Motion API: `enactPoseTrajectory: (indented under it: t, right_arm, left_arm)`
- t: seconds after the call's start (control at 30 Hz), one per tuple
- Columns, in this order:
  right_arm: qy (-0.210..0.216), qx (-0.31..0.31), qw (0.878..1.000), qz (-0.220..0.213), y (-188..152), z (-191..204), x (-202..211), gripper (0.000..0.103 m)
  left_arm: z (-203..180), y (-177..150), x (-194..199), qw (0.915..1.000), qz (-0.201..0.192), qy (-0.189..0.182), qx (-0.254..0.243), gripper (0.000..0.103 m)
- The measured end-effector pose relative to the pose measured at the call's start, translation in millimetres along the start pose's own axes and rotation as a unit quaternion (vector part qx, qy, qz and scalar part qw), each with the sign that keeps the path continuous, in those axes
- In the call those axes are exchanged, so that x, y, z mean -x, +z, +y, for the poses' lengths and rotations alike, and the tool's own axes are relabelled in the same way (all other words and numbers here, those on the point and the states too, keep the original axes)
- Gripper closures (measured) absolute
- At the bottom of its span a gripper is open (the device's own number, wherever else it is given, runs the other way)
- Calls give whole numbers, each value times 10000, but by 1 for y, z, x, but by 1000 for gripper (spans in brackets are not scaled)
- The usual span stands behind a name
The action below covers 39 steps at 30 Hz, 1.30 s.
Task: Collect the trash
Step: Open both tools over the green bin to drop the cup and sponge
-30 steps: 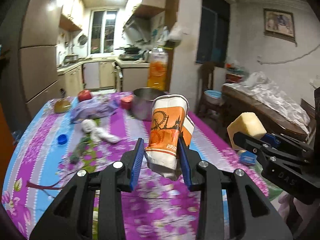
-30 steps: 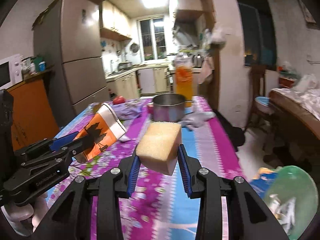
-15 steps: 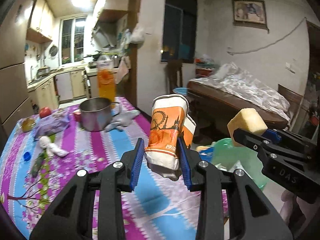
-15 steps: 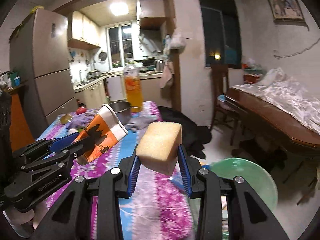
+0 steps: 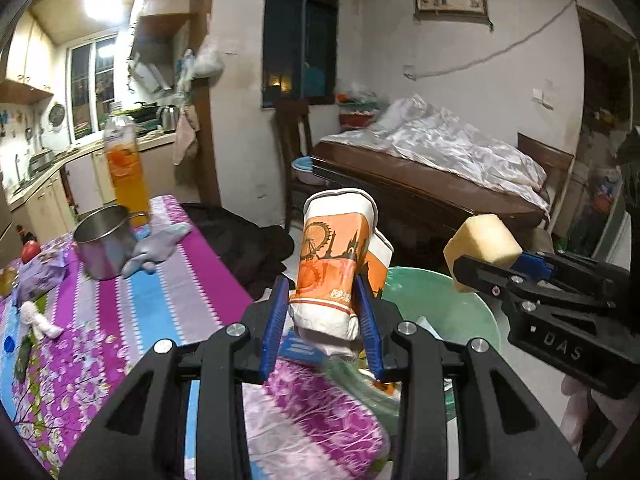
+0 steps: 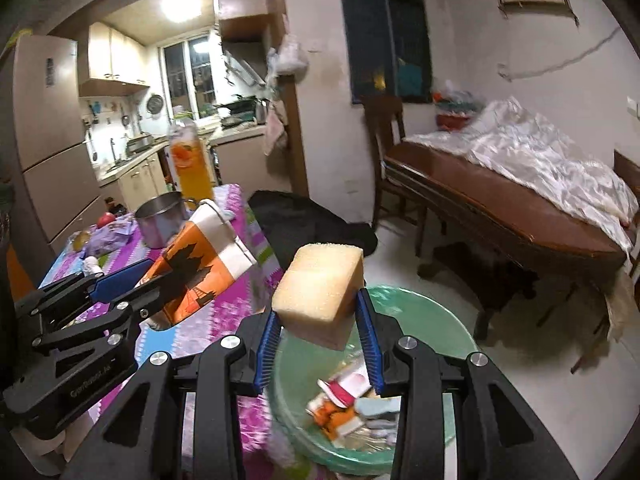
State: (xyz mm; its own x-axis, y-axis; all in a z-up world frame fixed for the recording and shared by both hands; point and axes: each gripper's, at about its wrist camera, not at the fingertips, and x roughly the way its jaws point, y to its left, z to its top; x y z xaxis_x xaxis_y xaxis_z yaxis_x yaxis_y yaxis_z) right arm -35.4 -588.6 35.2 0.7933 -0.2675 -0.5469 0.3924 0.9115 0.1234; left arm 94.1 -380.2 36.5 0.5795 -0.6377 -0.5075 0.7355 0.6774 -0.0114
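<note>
Both grippers have swung away from the table since the earlier frames, and the green bin, then barely in sight, now lies right under them. Left gripper (image 5: 323, 322) is clenched on the crushed paper cup (image 5: 334, 268), its blue pads pressing the cup's sides, just short of the bin (image 5: 452, 300) rim. Right gripper (image 6: 320, 334) is clamped on the yellow sponge (image 6: 320, 288), held over the bin (image 6: 424, 312). Inside the bin lie wrappers (image 6: 344, 404) already dropped, so part of the collecting looks done. Neither load is released yet. Back from the bin, on the table (image 5: 168, 280), a white wad (image 5: 38, 322) and blue cap (image 5: 8, 345) look like trash left to gather.
</note>
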Motion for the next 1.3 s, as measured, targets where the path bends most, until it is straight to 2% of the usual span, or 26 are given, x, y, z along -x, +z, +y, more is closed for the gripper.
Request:
enactPoseTrajectory:
  t: [0.23,0.6,0.83,1.3]
  right_arm:
    - [-55,-351,9972,662,-5,-59,-34,65]
    - [-118,-552,9829,1754,-30,-109,-97,65]
    - [-97,-548,9799,1915,-40,-107,-109,65]
    - [-74,-571,9795,1928,-43,-102,-113,65]
  left_arm:
    - [-26,2,-29,9995,237,-88,-204,70]
    - [-57,-5,-88,9944,928,-125,-495,70]
    - [-63,-18,-112,9906,1251,-94,-552,70]
    - [-64,-19,-119,9901,1287,-75,-549,70]
